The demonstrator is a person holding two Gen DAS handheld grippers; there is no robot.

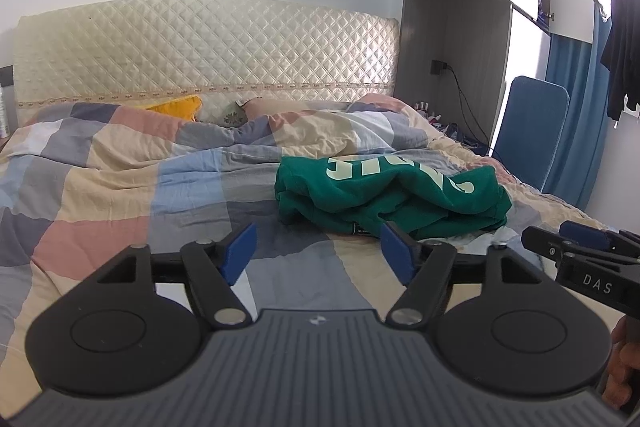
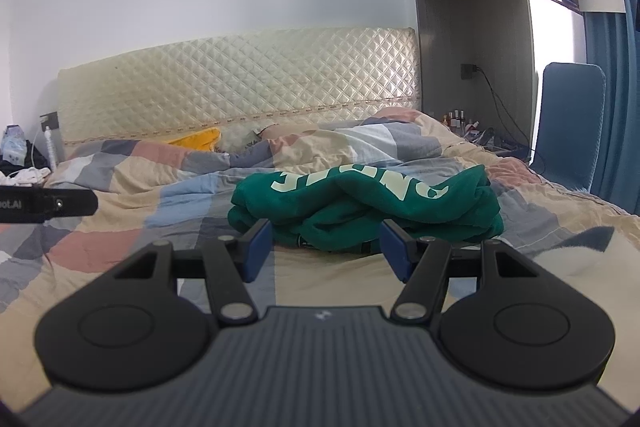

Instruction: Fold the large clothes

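Note:
A green sweatshirt (image 1: 392, 193) with pale lettering lies crumpled on the checked quilt (image 1: 120, 187) of a bed; it also shows in the right wrist view (image 2: 360, 207). My left gripper (image 1: 318, 253) is open and empty, low over the quilt, just short of the sweatshirt's near left edge. My right gripper (image 2: 326, 251) is open and empty, right in front of the sweatshirt's near edge. The right gripper also shows at the right edge of the left wrist view (image 1: 584, 247). The left gripper's side shows at the left edge of the right wrist view (image 2: 48, 205).
A quilted cream headboard (image 1: 208, 51) stands behind the bed. A yellow pillow (image 1: 178, 107) lies near it. A blue chair (image 1: 532, 131), a bedside shelf with small bottles (image 2: 456, 119), blue curtains (image 1: 576, 115) and hanging dark clothes (image 1: 624, 47) are on the right.

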